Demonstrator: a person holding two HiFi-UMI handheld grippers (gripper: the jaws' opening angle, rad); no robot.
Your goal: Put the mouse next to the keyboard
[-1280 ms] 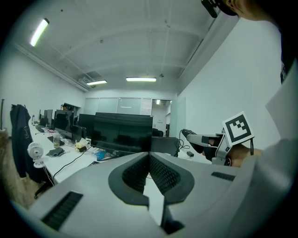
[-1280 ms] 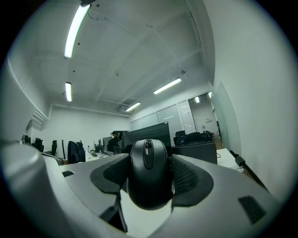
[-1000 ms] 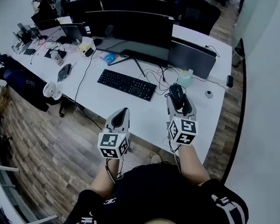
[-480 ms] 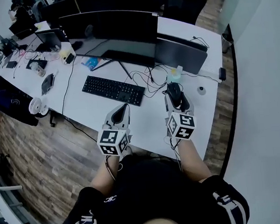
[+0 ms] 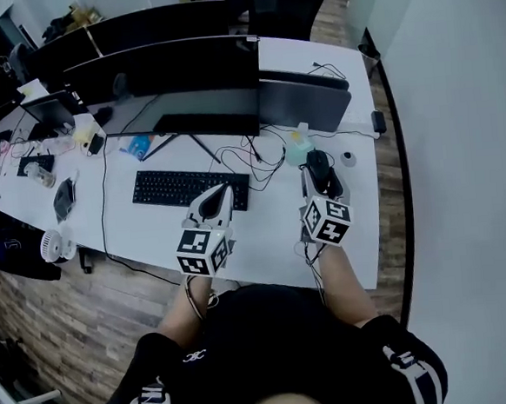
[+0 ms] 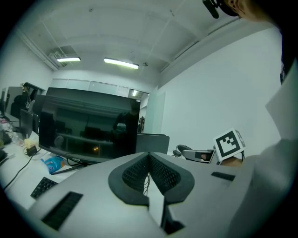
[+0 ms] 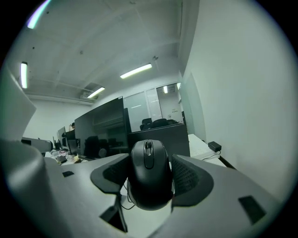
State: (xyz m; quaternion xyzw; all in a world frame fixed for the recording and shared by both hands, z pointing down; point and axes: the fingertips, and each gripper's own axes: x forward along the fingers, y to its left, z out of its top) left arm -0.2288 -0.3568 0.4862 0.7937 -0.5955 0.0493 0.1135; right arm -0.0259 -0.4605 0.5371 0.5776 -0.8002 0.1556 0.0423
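A black mouse [image 7: 149, 179] sits between the jaws of my right gripper [image 7: 149, 160], which is shut on its sides. In the head view the mouse [image 5: 320, 165] and right gripper [image 5: 321, 176] hang over the right part of the white desk [image 5: 277, 230], beside a tangle of cables. The black keyboard [image 5: 186, 187] lies in front of the big monitor. My left gripper [image 5: 219, 198] is over the keyboard's right end, shut and holding nothing; in the left gripper view its pads [image 6: 139, 172] meet.
A wide dark monitor [image 5: 173, 77] and a second screen [image 5: 306, 101] stand behind the keyboard. Loose cables [image 5: 249, 158] and a small teal bottle [image 5: 298, 152] lie between them. Clutter, a small fan [image 5: 54, 245] and more screens fill the desk's left. A white wall runs along the right.
Both grippers have moved forward over the desk. The left gripper went from the desk's front edge to the keyboard's right end. The right gripper kept hold of the mouse.
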